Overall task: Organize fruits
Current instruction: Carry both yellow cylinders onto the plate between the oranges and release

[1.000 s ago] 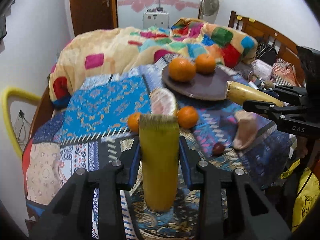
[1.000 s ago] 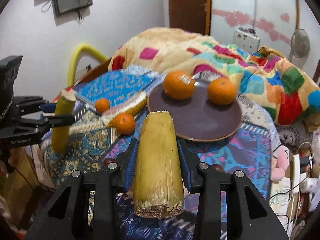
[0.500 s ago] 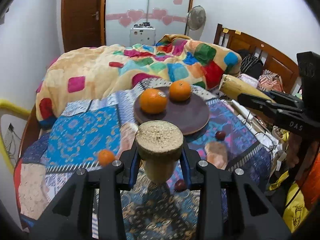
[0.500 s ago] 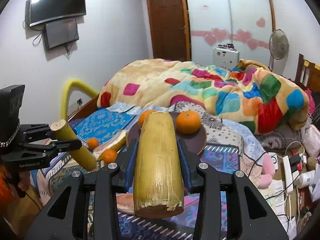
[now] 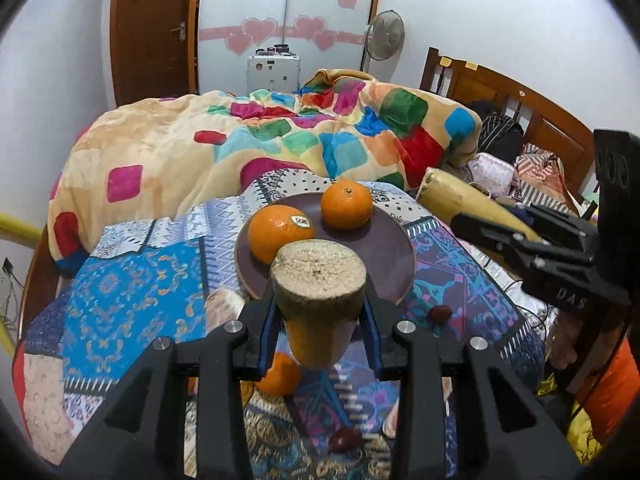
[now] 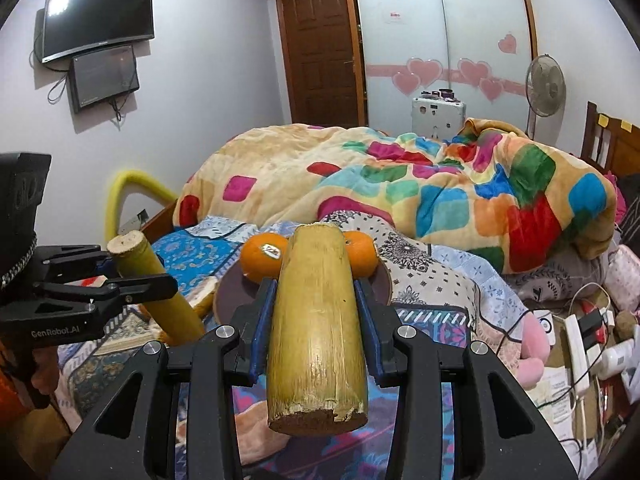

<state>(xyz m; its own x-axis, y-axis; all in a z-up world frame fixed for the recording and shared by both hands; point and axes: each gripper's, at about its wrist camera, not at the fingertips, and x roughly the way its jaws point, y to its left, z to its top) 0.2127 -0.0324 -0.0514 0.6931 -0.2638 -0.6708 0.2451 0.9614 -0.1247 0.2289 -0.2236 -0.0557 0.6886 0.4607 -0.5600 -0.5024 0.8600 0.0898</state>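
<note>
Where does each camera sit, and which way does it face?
Left wrist: on the left tongs, facing the plate; they clamp a yellow stalk piece. The right tongs show at the right.
Right wrist: on the right tongs, facing the blanket, clamping a longer stalk piece. The left tongs show at the left.
Shared: plate, two oranges, blanket.

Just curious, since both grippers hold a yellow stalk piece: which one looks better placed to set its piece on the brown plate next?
Probably the left gripper: its stalk piece hangs just before the plate, while the right gripper is off to the side.
</note>
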